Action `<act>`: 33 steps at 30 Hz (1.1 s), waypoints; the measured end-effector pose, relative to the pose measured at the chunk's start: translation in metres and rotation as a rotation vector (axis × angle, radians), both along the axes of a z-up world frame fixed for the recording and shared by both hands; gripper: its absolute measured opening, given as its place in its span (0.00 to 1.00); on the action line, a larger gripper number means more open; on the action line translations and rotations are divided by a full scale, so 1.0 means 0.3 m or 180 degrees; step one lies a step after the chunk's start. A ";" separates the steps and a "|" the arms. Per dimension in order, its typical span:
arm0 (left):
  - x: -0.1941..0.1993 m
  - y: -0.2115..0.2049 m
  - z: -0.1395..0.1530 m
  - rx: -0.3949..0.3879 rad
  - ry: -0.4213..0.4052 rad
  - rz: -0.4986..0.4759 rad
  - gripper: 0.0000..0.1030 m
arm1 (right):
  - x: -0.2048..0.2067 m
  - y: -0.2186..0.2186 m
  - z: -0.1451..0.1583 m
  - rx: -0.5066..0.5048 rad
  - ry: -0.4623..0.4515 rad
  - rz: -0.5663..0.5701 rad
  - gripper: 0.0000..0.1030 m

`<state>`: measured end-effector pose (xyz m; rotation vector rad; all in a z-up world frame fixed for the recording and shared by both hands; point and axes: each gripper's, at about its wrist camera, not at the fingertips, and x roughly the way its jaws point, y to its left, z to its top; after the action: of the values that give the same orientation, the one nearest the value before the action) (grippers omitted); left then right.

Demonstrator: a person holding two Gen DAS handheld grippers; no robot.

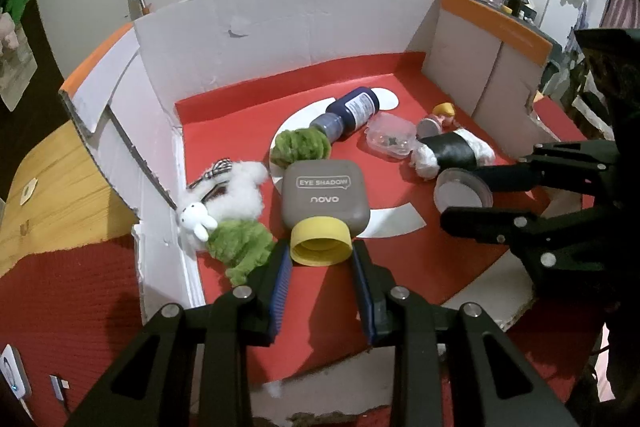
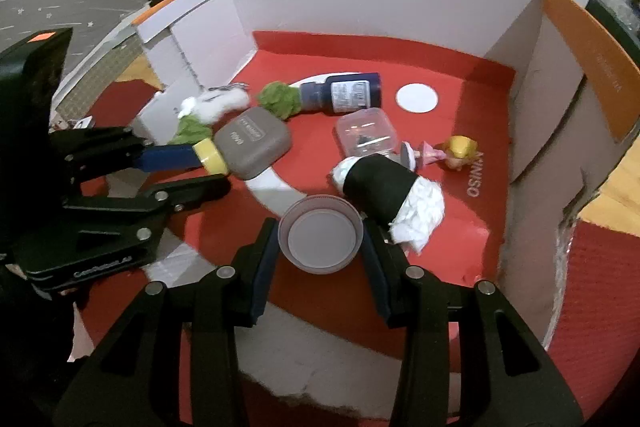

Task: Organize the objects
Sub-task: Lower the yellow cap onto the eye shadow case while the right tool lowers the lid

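Note:
My left gripper [image 1: 320, 253] is shut on a yellow cap [image 1: 320, 241], held just over the red box floor against a grey eye-shadow case [image 1: 323, 199]. From the right wrist view the left gripper [image 2: 208, 167] shows at left with the yellow cap [image 2: 210, 155]. My right gripper [image 2: 320, 239] is shut on a clear round lid [image 2: 320, 233], next to a black-and-white sushi plush [image 2: 390, 195]. In the left wrist view the right gripper [image 1: 464, 197] holds that lid [image 1: 462, 189].
The open cardboard box [image 1: 280, 27] holds a dark blue bottle [image 1: 352, 111], green plush pieces [image 1: 298, 145], a white bunny plush [image 1: 224, 199], a clear plastic case [image 1: 390, 135] and a small doll figure [image 1: 440, 117]. Box walls [image 2: 560, 75] rise left, back and right.

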<state>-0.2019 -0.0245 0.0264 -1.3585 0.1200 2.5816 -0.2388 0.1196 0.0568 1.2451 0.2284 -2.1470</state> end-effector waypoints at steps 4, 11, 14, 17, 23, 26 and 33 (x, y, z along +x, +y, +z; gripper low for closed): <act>-0.001 0.001 -0.002 0.0014 0.0010 0.0035 0.30 | -0.011 0.006 -0.001 0.0047 0.0093 -0.0062 0.38; -0.004 0.012 -0.007 -0.0010 0.0027 0.0052 0.31 | -0.011 0.001 -0.002 0.0075 0.0164 -0.0085 0.38; -0.001 0.008 -0.007 -0.0005 0.0027 0.0055 0.31 | -0.011 0.001 -0.002 0.0071 0.0159 -0.0085 0.38; 0.001 0.005 -0.006 0.0001 0.0028 0.0058 0.31 | -0.011 0.000 -0.003 0.0072 0.0160 -0.0086 0.38; 0.001 0.005 -0.007 0.0002 0.0028 0.0057 0.31 | -0.015 0.000 -0.003 0.0061 0.0153 -0.0088 0.39; 0.003 0.002 -0.005 0.0004 0.0034 0.0062 0.31 | -0.016 0.002 -0.005 0.0046 0.0151 -0.0093 0.39; 0.006 -0.003 0.000 -0.0001 0.0056 0.0068 0.31 | -0.019 0.002 -0.009 0.0026 0.0160 -0.0104 0.39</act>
<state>-0.2000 -0.0253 0.0265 -1.3447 0.1094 2.6114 -0.2444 0.1201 0.0542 1.2083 0.2399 -2.2093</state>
